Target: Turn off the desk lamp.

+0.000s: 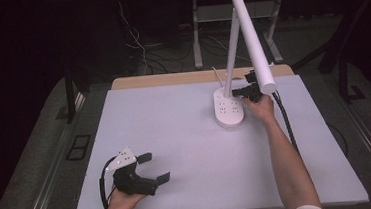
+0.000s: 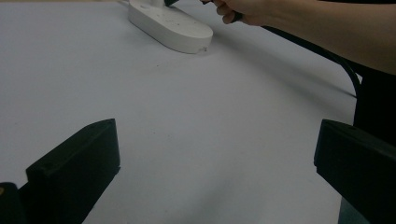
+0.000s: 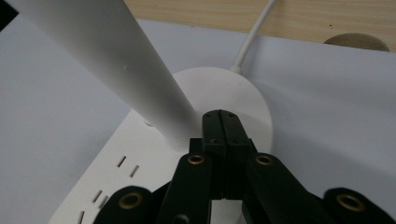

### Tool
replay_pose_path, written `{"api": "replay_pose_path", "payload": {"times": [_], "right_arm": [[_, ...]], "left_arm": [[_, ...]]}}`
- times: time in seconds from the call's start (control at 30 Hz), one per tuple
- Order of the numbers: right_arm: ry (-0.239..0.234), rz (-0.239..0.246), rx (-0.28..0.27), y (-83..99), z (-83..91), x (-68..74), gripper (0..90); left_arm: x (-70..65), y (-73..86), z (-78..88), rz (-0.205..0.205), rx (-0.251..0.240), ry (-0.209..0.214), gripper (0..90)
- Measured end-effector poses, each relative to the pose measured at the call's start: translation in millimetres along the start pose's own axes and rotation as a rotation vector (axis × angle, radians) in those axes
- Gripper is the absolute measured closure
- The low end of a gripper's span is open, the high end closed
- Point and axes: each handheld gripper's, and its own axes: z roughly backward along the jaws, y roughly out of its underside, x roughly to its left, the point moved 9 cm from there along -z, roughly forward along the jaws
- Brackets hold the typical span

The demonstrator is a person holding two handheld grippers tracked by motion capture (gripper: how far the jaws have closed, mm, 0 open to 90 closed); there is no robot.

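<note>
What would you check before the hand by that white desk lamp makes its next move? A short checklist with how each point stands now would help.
1. Right gripper closed, nothing caught between its fingers: ok.
2. Its tips sit at the foot of the lamp arm, over the lamp base: ok; whether they press the base: cannot tell.
3. Lamp base flat on the table: ok.
4. Lamp cord runs off behind, away from the fingers: ok.
5. Left gripper open, resting near the table's front edge, far from the lamp: ok.
</note>
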Motion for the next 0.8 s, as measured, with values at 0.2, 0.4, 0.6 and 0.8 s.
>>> {"api": "replay_pose_path", "payload": {"times": [0.2, 0.4, 0.6, 0.8], "right_arm": [[0.011, 0.001, 0.000, -0.6, 0.1, 0.2, 90.0], [0.003, -0.014, -0.007, -1.7, 1.3, -0.2, 90.0], [0.003, -0.012, -0.007, -1.3, 0.8, 0.5, 90.0], [-0.036, -0.053, -0.010, 0.1, 0.8, -2.3, 90.0]], "left_arm": [[0.1, -0.2, -0.7, 0.004, -0.002, 0.001, 0.0], [0.7, 0.2, -0.5, 0.005, 0.001, -0.002, 0.0], [-0.4, -0.1, -0.2, 0.000, -0.001, 0.000, 0.0], [-0.5, 0.1, -0.2, -0.001, -0.001, 0.000, 0.0]]}}
